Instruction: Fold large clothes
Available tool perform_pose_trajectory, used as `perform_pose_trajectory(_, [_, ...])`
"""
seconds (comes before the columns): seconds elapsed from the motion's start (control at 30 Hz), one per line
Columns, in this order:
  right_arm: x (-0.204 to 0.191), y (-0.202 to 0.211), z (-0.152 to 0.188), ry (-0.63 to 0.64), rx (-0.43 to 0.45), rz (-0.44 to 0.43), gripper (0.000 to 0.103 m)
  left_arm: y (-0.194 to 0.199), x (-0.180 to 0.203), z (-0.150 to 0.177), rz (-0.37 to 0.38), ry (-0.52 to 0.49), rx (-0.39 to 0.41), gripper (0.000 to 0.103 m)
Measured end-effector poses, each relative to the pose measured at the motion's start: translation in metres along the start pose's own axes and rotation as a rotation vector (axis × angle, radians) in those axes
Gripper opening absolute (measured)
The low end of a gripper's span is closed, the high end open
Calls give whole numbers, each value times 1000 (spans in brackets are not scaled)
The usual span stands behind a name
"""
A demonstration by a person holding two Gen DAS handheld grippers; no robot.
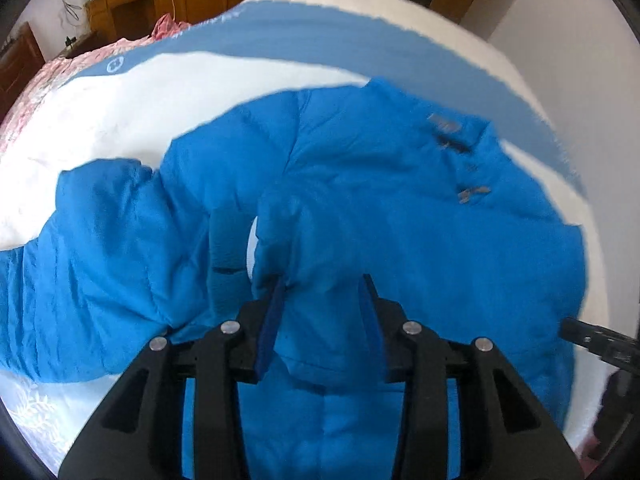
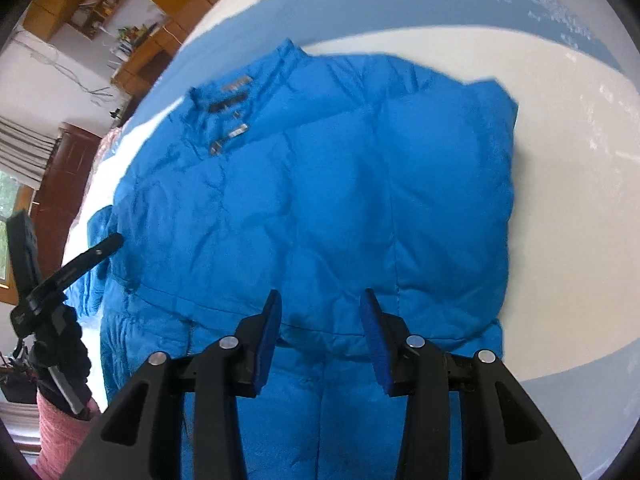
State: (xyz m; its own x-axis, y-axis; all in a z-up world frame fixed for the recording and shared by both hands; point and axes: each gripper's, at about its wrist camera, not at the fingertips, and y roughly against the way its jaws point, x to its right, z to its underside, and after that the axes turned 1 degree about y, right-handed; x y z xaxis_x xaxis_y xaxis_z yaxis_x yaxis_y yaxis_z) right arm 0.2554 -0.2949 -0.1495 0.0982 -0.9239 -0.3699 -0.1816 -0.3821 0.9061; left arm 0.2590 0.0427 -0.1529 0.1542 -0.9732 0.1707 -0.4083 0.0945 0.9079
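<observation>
Both tools, left [image 1: 325, 294] and right [image 2: 320, 308], half-open and empty, hover at the jacket [image 2: 320, 184] hem; collar at 11 o'clock, loose sleeve [image 1: 92, 264] nearer left.

The puffy blue jacket [image 2: 320, 200] covers the middle of the bed [image 2: 568, 216], and its sleeve [image 1: 92, 272] sprawls out to one side. Bare white bedding lies open beyond the collar and along the far side. The left claw [image 2: 116, 240] stands close at the jacket's edge, crowding that flank.
</observation>
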Motion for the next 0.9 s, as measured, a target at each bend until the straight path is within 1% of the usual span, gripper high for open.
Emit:
perform_pose_trajectory(0.07, [5, -11, 1, -19, -12, -6, 40, -9, 0, 2, -13, -14, -14, 38])
perform_pose_trajectory(0.13, [10, -18, 3, -40, -10, -20, 40, -13, 2, 3, -26, -46, -5, 38])
perform_pose_trajectory(0.2, [10, -22, 4, -36, -7, -16, 41, -16, 3, 4, -33, -59, 0, 38])
perform_pose_trajectory(0.3, [5, -19, 5, -25, -11, 9, 41, -13, 1, 2, -18, -40, -4, 38])
perform_pose_trajectory(0.4, [0, -4, 6, -20, 3, 17, 41, 9, -9, 1, 30, -4, -3, 39])
perform_pose_trajectory(0.43, [-4, 5, 8, -11, 21, 9, 42, 17, -13, 2, 39, 3, 8, 42])
perform_pose_trajectory(0.47, [-6, 12, 8, -4, 33, 2, 42, 34, -21, 5, 40, 7, 32, 50])
perform_pose_trajectory(0.5, [-10, 24, 12, 9, 54, -9, 42, 46, -27, 9, 28, 7, 51, 52])
perform_pose_trajectory(0.57, [-15, 36, 16, 22, 71, -11, 43, 70, -47, 18, -10, 14, 85, 56])
perform_pose_trajectory(0.67, [-21, 50, 24, 26, 87, -22, 45, 98, -98, 40, -82, 88, 89, 57])
perform_pose_trajectory(0.77, [-26, 53, 31, 30, 73, -35, 46, 117, -165, 71, -207, 236, 62, 58])
perform_pose_trajectory(0.9, [-38, 48, 36, 65, 53, -4, 46, 140, -245, 110, -372, 426, 49, 58])
